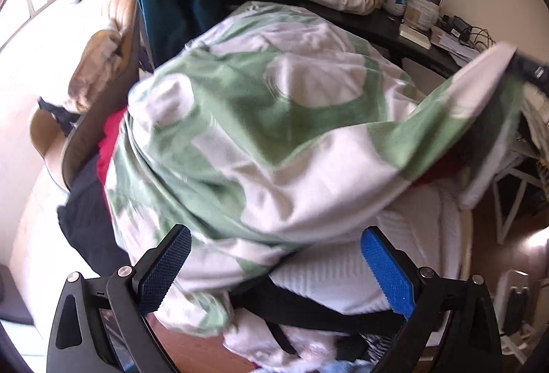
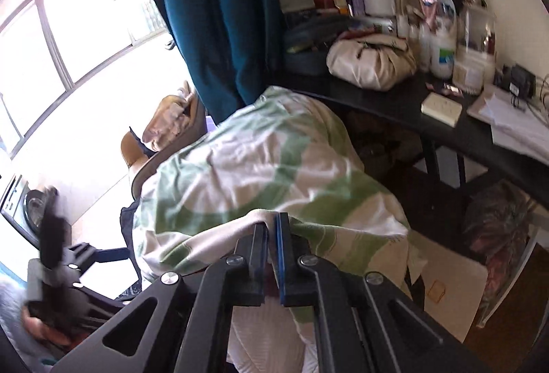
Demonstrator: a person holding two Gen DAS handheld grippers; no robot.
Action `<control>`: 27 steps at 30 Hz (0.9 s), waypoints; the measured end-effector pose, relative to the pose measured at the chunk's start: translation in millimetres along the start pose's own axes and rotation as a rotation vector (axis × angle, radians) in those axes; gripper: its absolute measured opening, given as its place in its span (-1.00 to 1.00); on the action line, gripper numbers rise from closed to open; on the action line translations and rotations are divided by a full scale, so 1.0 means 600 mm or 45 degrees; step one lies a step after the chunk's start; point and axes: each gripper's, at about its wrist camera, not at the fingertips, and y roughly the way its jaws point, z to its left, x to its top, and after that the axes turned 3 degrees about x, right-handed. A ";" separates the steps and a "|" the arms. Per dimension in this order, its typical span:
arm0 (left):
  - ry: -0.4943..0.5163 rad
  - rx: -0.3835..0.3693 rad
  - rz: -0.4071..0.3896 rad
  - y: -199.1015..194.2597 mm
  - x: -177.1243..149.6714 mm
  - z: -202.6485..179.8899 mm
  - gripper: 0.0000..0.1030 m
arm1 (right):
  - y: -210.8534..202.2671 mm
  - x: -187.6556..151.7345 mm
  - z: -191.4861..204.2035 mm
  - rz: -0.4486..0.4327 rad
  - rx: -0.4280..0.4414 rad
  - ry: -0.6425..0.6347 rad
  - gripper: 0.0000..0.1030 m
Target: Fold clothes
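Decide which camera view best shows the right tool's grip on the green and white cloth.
The right wrist view: the right tool is shut on a fold of the green and white cloth, seen close. The left wrist view shows that tool only blurred at its right edge, lifting a corner.

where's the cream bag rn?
The cream bag lies on the dark desk, upper right in both wrist views, right of the teal curtain and beyond the green-and-white garment.
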 end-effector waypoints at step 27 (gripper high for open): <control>-0.153 -0.364 -0.216 -0.106 0.143 0.077 -0.91 | -0.020 0.021 0.065 0.112 -0.147 -0.317 0.13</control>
